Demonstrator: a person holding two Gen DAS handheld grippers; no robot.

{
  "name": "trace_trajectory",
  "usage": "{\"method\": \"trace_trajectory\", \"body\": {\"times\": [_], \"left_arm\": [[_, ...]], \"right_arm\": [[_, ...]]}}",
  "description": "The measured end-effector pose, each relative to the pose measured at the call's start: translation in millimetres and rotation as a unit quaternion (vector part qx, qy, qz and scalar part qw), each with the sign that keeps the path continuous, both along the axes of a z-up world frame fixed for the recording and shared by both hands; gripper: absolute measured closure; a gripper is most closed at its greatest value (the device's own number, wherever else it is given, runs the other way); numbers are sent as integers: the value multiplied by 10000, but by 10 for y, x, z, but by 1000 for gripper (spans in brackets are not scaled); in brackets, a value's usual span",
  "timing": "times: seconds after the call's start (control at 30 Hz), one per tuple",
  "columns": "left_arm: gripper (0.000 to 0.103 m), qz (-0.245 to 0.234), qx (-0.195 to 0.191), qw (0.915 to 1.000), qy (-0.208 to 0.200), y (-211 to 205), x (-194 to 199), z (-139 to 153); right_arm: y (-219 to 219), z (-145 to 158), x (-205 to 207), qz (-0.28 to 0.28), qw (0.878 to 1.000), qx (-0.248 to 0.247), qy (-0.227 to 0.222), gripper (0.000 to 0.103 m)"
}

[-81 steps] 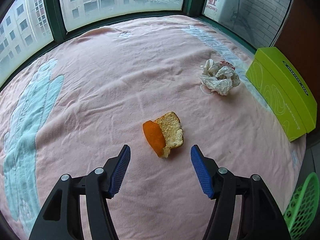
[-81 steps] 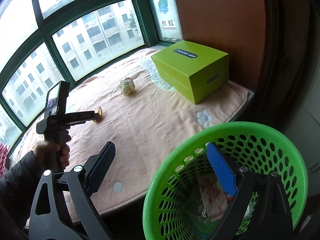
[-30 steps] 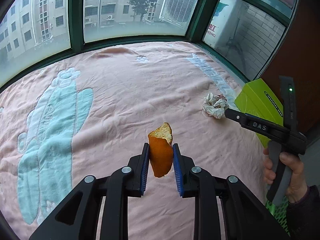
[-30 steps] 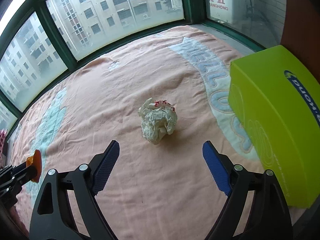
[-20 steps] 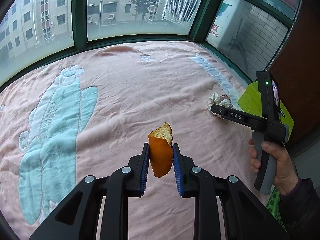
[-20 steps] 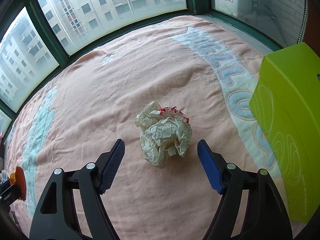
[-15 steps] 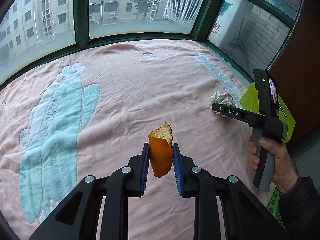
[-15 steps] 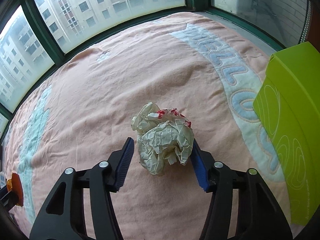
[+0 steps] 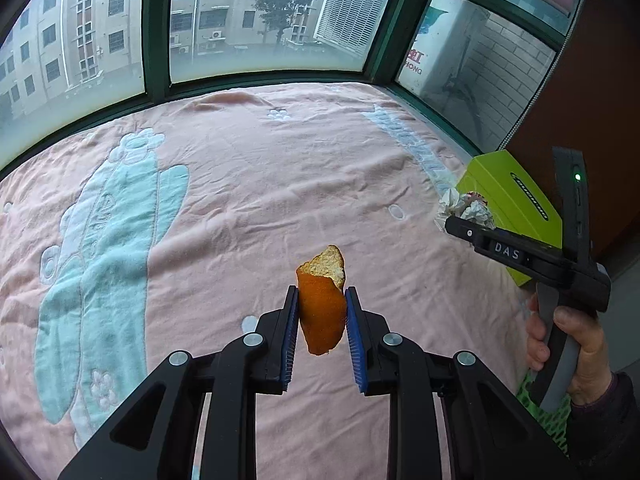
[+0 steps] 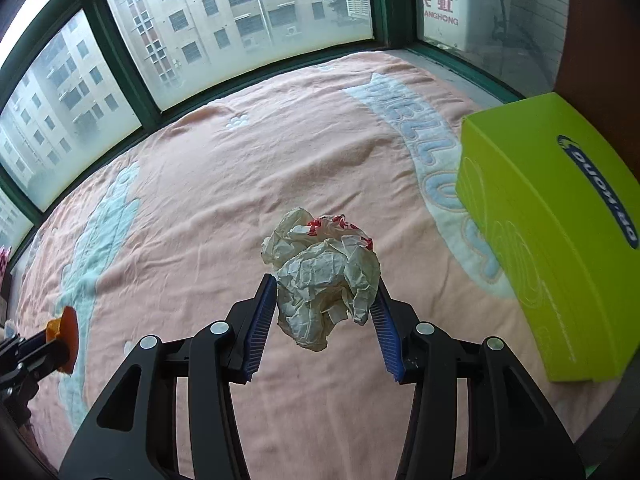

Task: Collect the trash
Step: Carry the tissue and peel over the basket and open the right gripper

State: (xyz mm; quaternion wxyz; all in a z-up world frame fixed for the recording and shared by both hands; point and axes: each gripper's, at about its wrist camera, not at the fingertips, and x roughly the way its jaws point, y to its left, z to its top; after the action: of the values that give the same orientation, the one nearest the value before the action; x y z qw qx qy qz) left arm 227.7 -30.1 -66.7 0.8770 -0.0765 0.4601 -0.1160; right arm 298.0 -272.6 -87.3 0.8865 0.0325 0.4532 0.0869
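— While the left wrist view looks past its own fingers, what does it catch that the other misses?
— The person's hand (image 9: 560,344) on the right gripper's grey handle, and a bit of green basket (image 9: 548,400) mesh below it. The right wrist view shows the green box (image 10: 560,240) large, and the left gripper only at its left edge.
— Where's the orange peel (image 9: 322,304)?
— Upright between the left gripper (image 9: 322,320)'s blue fingers (image 9: 291,332), pinched on both sides and lifted clear of the pink blanket (image 9: 240,184); its pithy top sticks out past the tips.
— And the crumpled paper (image 10: 324,280)?
— Squeezed between the right gripper (image 10: 324,312)'s fingers (image 10: 262,320), which have clamped in on it. The wad bulges above and ahead of the tips, off the blanket, with the green box to its right.
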Motion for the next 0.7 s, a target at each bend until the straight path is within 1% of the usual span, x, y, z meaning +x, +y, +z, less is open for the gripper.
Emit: {"method": "trace_trajectory", "body": {"times": [0.17, 0.27, 0.33, 0.4, 0.5, 0.6, 0.7], "left_arm": [[81, -195, -79, 9997, -145, -144, -261, 138], [81, -330, -132, 9991, -245, -241, -431, 219], [81, -414, -180, 9985, -302, -293, -541, 269], [81, -512, -205, 9978, -372, -364, -660, 319], [81, -673, -271, 9965, -424, -475, -816, 366], [81, -840, -298, 9949, -465, -610, -964, 396], [81, -995, -358, 9933, -466, -741, -1078, 396]], "right_arm": [[-61, 269, -596, 24, 9997, 26, -257, 55], [-110, 403, -940, -69, 9992, -65, -376, 55], [-173, 466, -1160, -166, 9990, -36, -414, 55], [-240, 517, -1357, -247, 9986, 26, -468, 55], [-313, 561, -1648, -432, 9974, -94, -574, 55], [-408, 587, -1904, -603, 9962, -56, -623, 55], [-493, 600, -2151, -811, 9942, -128, -699, 55]]}}
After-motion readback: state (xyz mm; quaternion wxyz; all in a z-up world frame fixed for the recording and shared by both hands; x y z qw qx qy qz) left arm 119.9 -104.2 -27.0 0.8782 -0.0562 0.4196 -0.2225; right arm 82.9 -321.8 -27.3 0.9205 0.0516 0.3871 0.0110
